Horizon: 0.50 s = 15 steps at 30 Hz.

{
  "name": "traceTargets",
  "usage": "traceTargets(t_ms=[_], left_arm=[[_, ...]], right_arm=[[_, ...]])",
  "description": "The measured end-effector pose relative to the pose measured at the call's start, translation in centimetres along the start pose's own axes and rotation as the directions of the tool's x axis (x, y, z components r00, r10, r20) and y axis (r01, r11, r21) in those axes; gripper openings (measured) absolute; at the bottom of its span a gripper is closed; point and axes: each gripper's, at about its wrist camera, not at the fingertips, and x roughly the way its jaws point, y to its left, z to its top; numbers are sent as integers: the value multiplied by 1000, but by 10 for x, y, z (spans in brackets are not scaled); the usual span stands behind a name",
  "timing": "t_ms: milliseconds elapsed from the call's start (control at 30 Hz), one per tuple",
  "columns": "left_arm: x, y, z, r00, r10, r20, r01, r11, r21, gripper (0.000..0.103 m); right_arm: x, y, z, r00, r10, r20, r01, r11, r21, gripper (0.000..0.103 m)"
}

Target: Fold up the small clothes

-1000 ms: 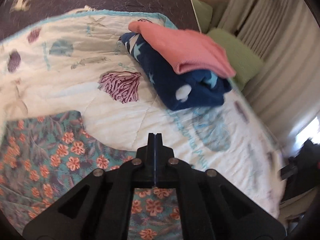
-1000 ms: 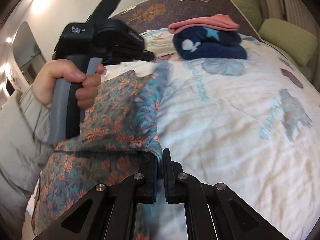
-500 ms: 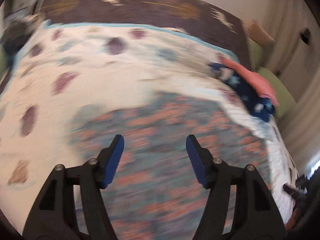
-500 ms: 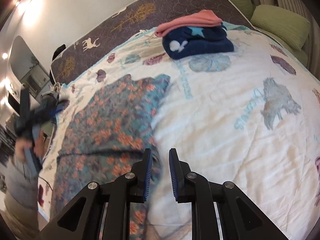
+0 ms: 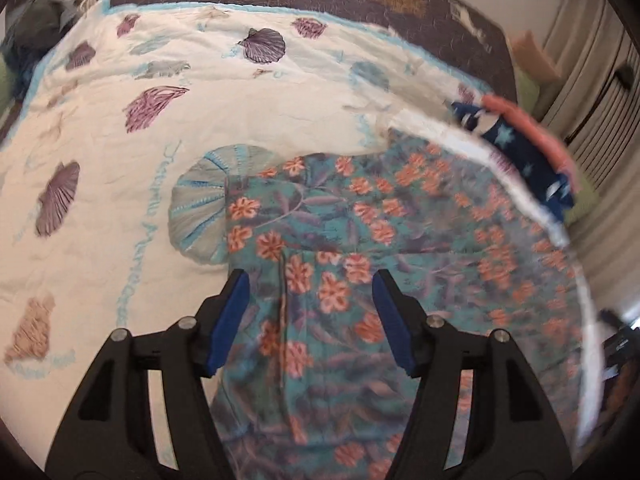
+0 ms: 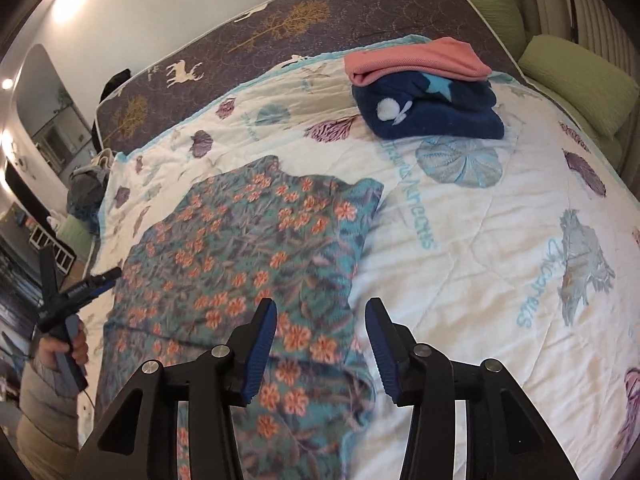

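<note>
A teal garment with orange flowers (image 6: 240,248) lies spread on the seashell quilt (image 6: 480,220), one part folded over itself. My right gripper (image 6: 321,308) hovers over its near right edge. Its jaws are opening, the pads touch no cloth, and nothing is held. My left gripper (image 5: 310,280) is open above the garment (image 5: 360,240) near its left edge, empty between the blue pads (image 5: 228,320). In the right wrist view a hand (image 6: 68,344) holds the left gripper's handle at the far left, off the cloth.
A folded pink garment (image 6: 416,60) rests on a folded navy one (image 6: 432,108) at the far side of the quilt. Green pillows (image 6: 580,80) line the right. A dark mattress with a deer print (image 6: 280,28) lies behind, and a clothes heap (image 6: 86,192) sits far left.
Both grippers were shut on the floral garment a second ago and have let it go. The left one swung away leftward and opened wide; the right one rose while opening.
</note>
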Motion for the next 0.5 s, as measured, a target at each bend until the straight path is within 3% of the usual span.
traceTargets(t_ms=[67,133,167,200,233,300,400,500], left_arm=[[9,1,-1,999,37,-6,-37,999,17,63],[13,8,-1,1000,25,1,-25,1000,3,49],[12,12,0,1000,1,14,-1,1000,-17,23],[10,14,0,1000,-17,25,17,999,-27,12],[6,15,1,998,-38,40,39,999,-31,8],[-3,15,1,994,-82,71,84,996,-23,8],[-14,13,0,990,-96,101,96,995,0,8],[-17,15,0,994,-49,97,50,999,-4,14]], right_arm=[[3,0,3,1000,-6,-2,6,1000,8,50],[7,-2,5,1000,-18,-10,18,1000,11,52],[10,-2,6,1000,-26,-13,26,1000,12,52],[13,-4,7,999,-34,-18,34,999,14,53],[15,-5,8,999,-41,-22,41,999,17,53],[20,-7,9,998,-48,-29,48,999,23,53],[26,-8,11,998,-56,-37,57,998,29,53],[29,-7,12,998,-54,-44,55,998,26,53]])
